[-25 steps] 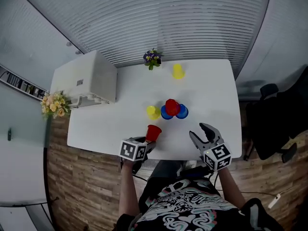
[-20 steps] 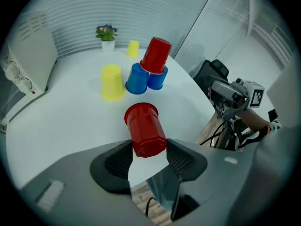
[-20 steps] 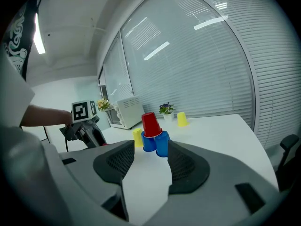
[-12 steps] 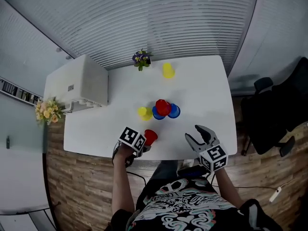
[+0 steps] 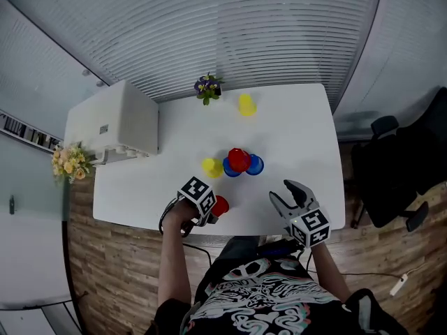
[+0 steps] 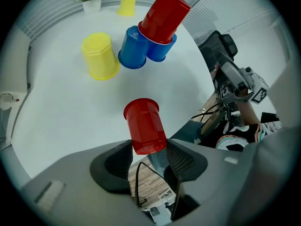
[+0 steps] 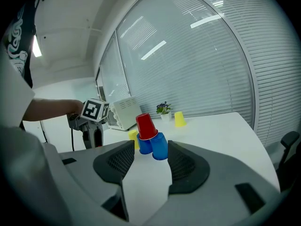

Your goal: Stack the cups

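On the white table [image 5: 300,131] we think the job is only partly done. Off the table's left corner is a bunch of pale flowers [image 5: 71,160], and next to it a white box [image 5: 115,121] sits on the table. Neither is part of the job. Next come our left tongs [image 5: 212,212], near the front edge, squeezed tight on the bottom of a red cup [image 6: 143,124]. That cup tips with its mouth pointing away from us, and it is not on the pile yet. At the back stands a little pot of purple flowers [image 5: 207,86]. In the middle a near yellow cup [image 5: 211,167] sits upside down, alone, just beside the pile. The pile is two blue cups [image 5: 255,165] side by side, upside down, with a top red cup [image 5: 239,159] resting on them. A far yellow cup [image 5: 246,105] waits at the back, well apart from the pile. So three cups are still left to go on. At the right, our right tongs [image 5: 286,195] are wide apart with nothing in them. We can read no words. The cups are plain, the cubes [image 5: 312,227] on the tongs show only black and white squares, and the mark on the white box is too small to read.
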Tool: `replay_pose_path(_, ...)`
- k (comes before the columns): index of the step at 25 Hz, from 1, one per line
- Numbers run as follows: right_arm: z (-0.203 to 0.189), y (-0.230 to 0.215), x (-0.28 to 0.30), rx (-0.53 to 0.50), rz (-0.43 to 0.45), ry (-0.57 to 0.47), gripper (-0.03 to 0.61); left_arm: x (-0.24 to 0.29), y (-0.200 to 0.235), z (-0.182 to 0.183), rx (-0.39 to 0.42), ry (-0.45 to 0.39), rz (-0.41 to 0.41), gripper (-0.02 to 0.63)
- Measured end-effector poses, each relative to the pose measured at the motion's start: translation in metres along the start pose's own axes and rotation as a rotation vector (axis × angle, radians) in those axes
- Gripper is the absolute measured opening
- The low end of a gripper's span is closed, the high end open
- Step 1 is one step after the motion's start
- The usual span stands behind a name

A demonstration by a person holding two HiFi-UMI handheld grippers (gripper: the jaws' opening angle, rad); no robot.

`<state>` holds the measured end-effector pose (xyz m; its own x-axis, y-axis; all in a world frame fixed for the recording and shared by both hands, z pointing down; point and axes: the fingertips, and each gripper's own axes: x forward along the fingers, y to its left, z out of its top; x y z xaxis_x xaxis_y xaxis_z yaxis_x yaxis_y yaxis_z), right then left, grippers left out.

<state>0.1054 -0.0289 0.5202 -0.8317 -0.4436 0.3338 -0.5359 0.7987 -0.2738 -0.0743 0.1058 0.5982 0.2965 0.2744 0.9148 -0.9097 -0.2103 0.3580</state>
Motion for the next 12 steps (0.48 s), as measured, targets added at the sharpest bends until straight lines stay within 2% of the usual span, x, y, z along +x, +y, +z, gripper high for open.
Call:
replay_pose_path(6,0.001,-0.005,0.005,0.029,-0.019,-0.021,0.222,-0.002,0.000,0.015,0.019,0.033,0.002,0.225)
replay_pose_path(12,0.006,-0.018,0.000,0.054,-0.058,-0.039,0.222,-0.003,-0.003,0.035,0.017,-0.063,0.004,0.225)
